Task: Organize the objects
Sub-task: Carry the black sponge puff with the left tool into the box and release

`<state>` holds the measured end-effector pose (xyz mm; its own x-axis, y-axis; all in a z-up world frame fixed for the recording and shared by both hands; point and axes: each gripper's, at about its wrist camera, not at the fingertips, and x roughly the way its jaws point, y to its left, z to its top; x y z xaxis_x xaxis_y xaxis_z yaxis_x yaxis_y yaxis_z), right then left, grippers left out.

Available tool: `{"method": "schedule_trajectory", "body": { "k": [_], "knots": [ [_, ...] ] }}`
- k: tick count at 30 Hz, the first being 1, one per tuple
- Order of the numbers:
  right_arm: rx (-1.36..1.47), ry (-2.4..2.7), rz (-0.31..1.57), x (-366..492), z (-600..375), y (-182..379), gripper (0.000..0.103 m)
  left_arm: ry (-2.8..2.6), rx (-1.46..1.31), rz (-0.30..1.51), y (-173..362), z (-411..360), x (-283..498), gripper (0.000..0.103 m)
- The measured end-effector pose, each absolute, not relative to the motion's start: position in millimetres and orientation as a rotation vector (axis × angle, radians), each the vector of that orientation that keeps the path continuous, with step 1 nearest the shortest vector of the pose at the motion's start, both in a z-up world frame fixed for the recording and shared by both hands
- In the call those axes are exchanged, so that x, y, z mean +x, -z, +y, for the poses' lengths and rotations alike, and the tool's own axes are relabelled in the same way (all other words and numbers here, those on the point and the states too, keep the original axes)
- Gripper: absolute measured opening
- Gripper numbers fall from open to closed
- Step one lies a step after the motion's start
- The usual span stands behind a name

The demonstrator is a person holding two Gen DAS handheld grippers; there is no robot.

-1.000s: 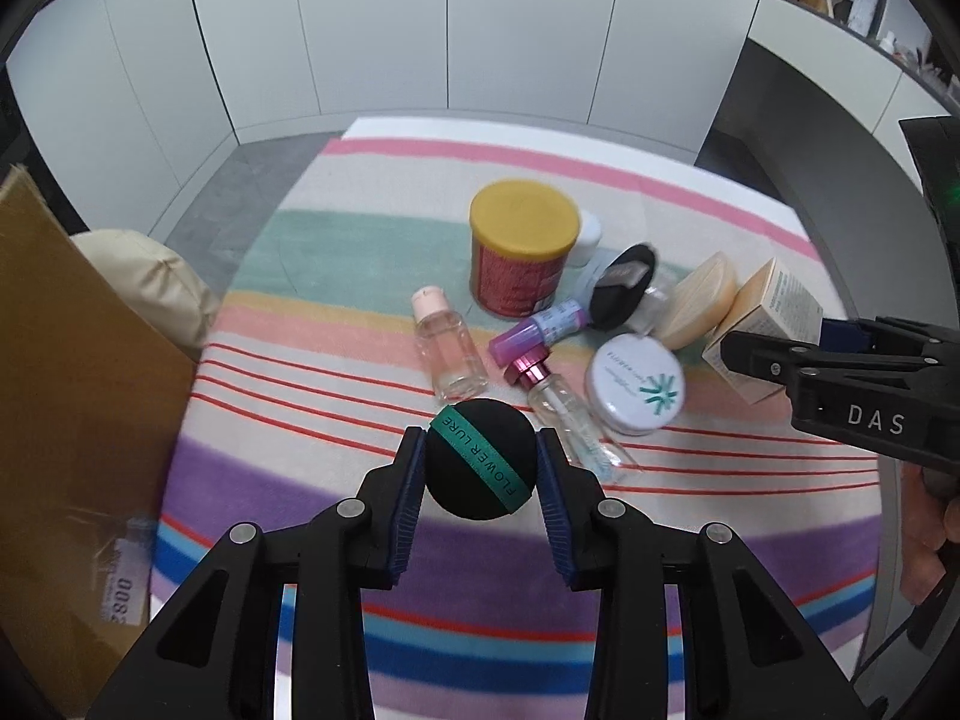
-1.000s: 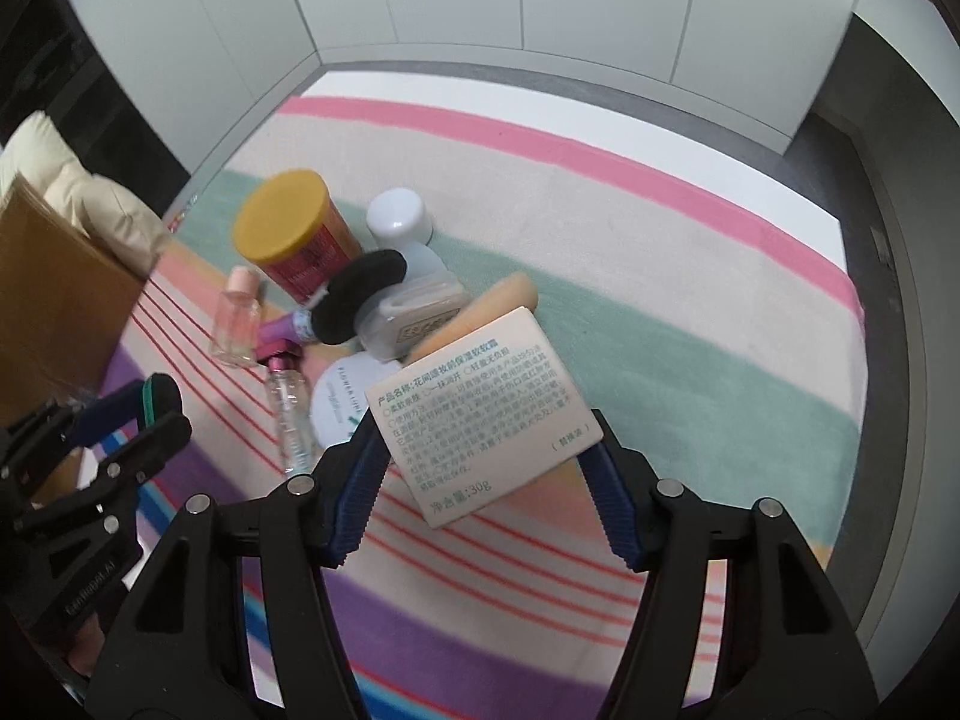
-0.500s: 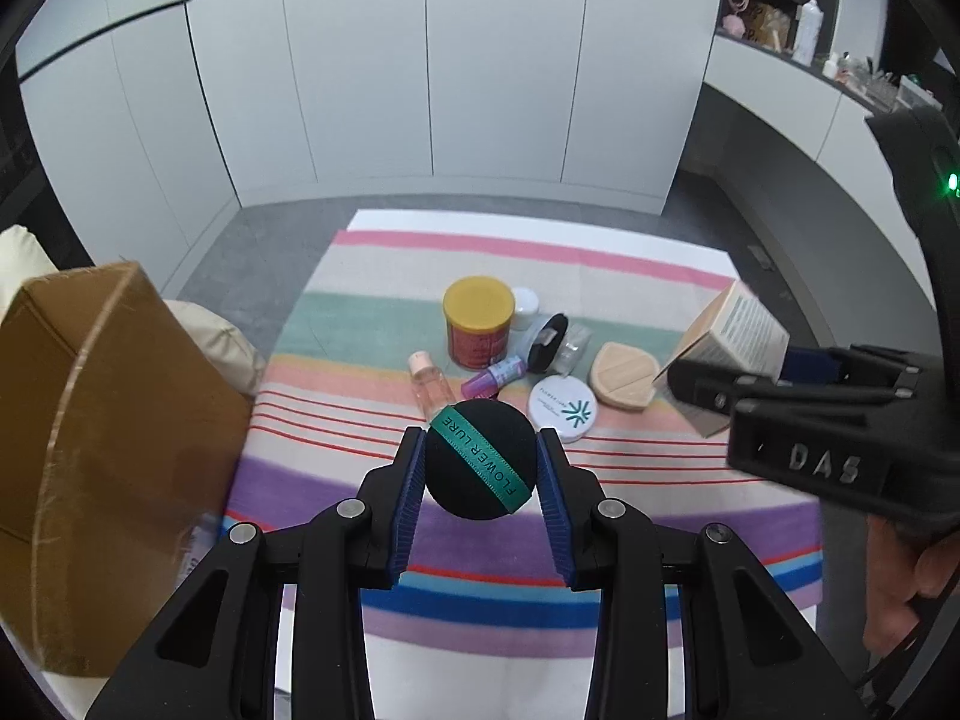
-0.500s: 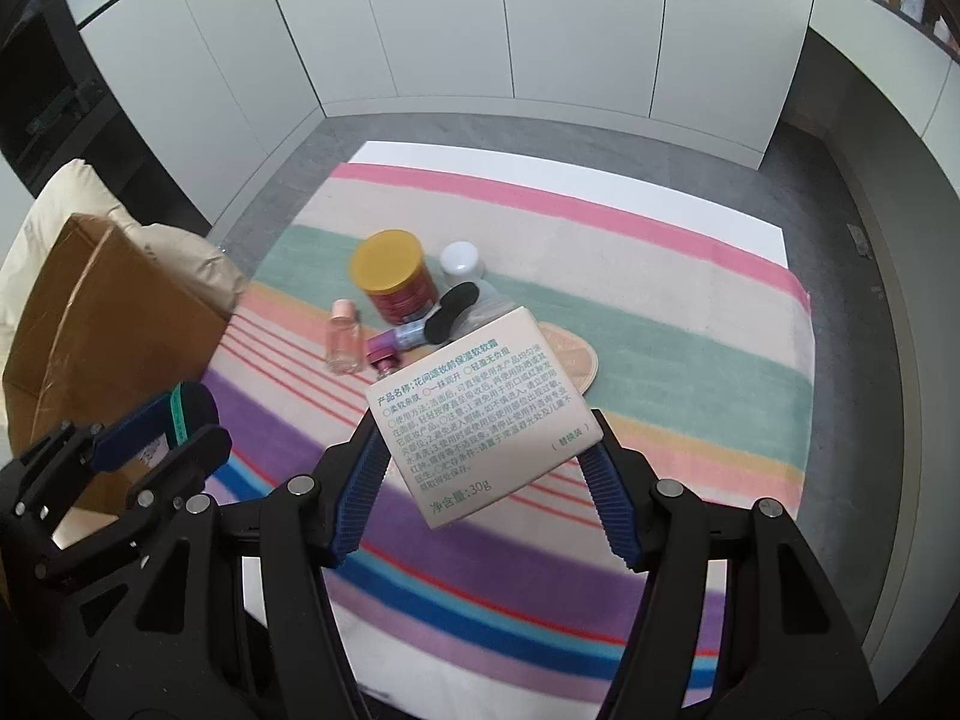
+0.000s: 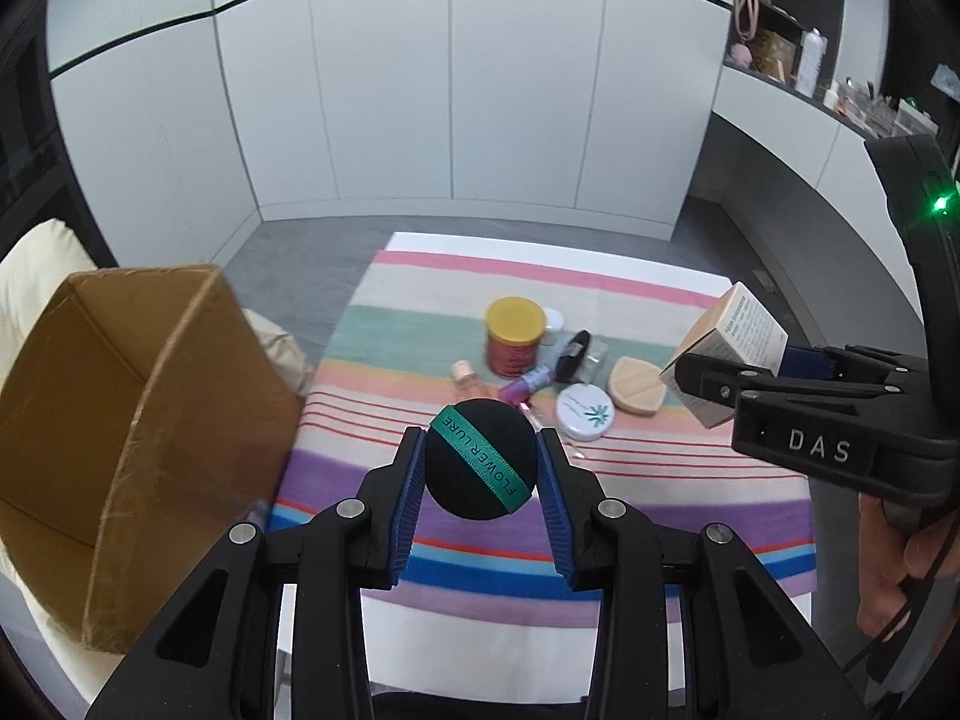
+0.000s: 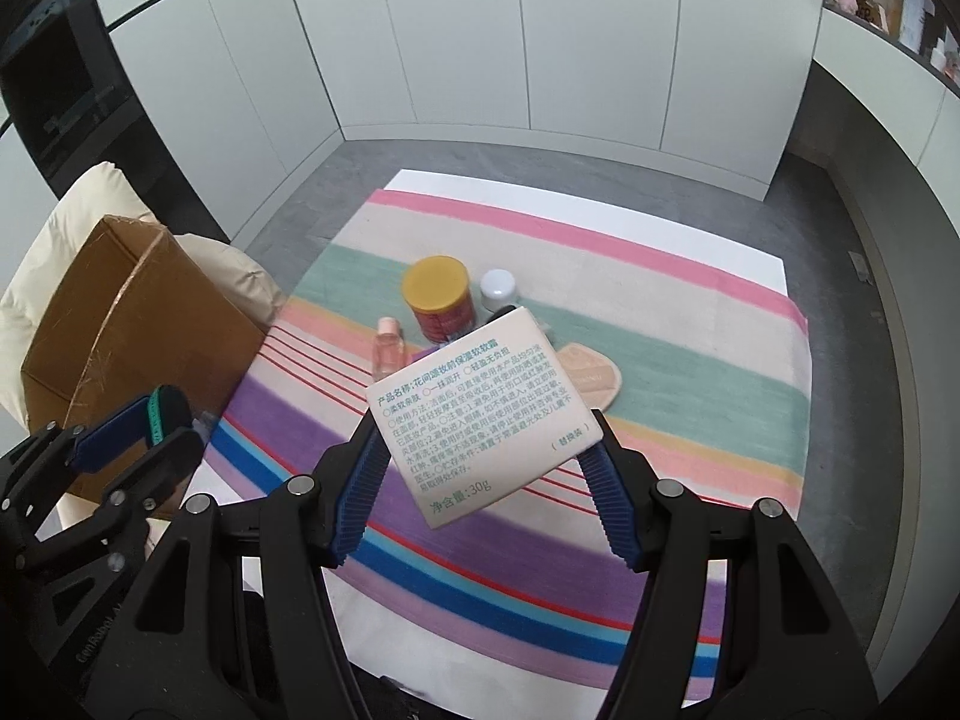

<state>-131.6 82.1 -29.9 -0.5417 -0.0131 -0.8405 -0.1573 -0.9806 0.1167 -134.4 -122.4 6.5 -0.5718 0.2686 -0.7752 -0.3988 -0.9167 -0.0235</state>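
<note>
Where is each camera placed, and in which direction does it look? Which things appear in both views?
Left wrist: sits on the left gripper, looks forward and down over its black puff at the striped cloth; the right gripper and a hand show at right.
Right wrist: sits on the right gripper, looks forward and down over its printed box; the left gripper shows at left.
Shared: yellow-lidded jar, cardboard box, cloth.
</note>
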Motion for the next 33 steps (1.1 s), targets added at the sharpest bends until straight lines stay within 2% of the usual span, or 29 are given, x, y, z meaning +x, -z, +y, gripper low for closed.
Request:
{"method": "schedule_trajectory", "body": {
  "k": [18, 33],
  "knots": [
    [-1.429, -2.817, 0.158, -167, 12, 7, 0.065, -2.647, -1.135, 0.089, -43, -215, -152, 0.037],
    [-1.425, -2.908, 0.130, -184, -40, -5, 0.065, -2.744, -1.167, 0.046, -40, -276, -154, 0.036]
  ]
}}
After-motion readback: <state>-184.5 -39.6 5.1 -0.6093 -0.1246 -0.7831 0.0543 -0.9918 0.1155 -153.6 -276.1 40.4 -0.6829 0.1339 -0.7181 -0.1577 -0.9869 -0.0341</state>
